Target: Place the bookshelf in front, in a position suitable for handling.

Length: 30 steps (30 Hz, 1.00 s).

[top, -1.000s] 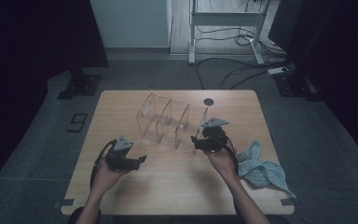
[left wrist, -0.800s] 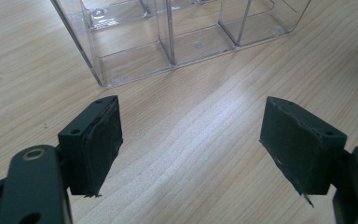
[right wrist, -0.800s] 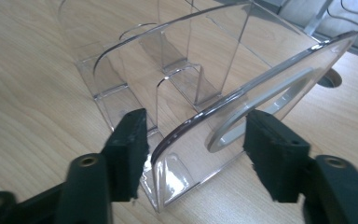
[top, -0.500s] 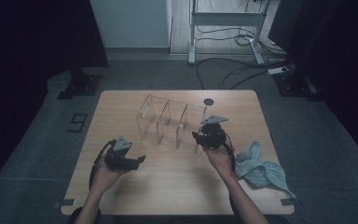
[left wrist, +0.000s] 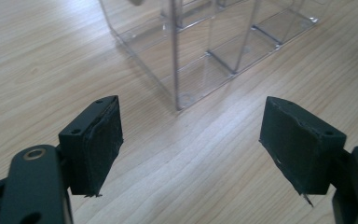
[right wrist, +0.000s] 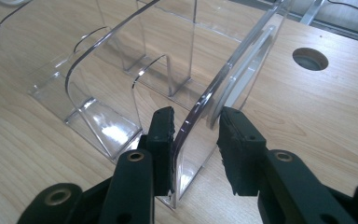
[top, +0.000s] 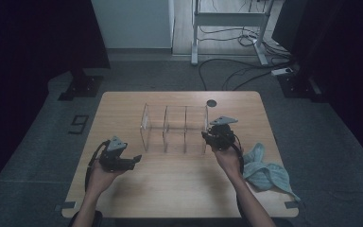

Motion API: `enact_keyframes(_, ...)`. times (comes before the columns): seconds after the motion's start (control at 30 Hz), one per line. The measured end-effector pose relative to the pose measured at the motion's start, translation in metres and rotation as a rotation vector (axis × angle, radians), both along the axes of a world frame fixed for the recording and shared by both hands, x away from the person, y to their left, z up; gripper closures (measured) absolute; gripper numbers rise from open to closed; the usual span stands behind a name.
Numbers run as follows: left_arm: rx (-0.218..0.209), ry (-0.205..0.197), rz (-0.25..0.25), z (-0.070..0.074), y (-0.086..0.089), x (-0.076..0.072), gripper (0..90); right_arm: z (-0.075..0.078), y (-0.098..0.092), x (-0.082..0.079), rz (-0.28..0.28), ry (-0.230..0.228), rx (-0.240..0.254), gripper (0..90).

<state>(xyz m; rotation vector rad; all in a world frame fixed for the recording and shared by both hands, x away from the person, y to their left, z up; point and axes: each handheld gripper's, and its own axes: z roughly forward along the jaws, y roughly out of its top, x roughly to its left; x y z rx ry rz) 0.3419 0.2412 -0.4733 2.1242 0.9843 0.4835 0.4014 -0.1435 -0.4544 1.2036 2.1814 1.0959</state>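
Closing my right hand-held gripper [right wrist: 193, 149] around rack [top: 172, 127] end wall, frame centre; jaws just closing, not yet clamped. Left hand-held gripper [left wrist: 209, 144] open, empty. Next: firm grip.

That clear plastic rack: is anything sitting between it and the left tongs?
Nothing visible. Bare table lies between the open left tongs and the clear plastic rack. The right tongs already straddle its end wall, having just been closing.
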Motion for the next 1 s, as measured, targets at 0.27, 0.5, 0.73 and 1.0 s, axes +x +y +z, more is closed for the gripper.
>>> enact_keyframes(0.27,-0.027,0.011,0.042,-0.002,0.013,0.002,21.3,-0.001,-0.01,-0.001,-0.034,-0.024,-0.019,73.6)
enact_keyframes(0.5,-0.033,0.012,0.039,-0.002,0.012,0.003,21.3,-0.001,-0.025,-0.002,-0.035,-0.019,-0.007,82.0)
enact_keyframes(0.73,-0.055,-0.004,0.034,0.001,0.011,0.002,21.2,-0.002,-0.033,-0.004,0.004,-0.018,0.002,83.5)
enact_keyframes(1.0,-0.071,-0.022,-0.005,0.011,0.004,-0.002,21.7,-0.002,-0.041,-0.006,0.034,-0.009,0.011,86.1)
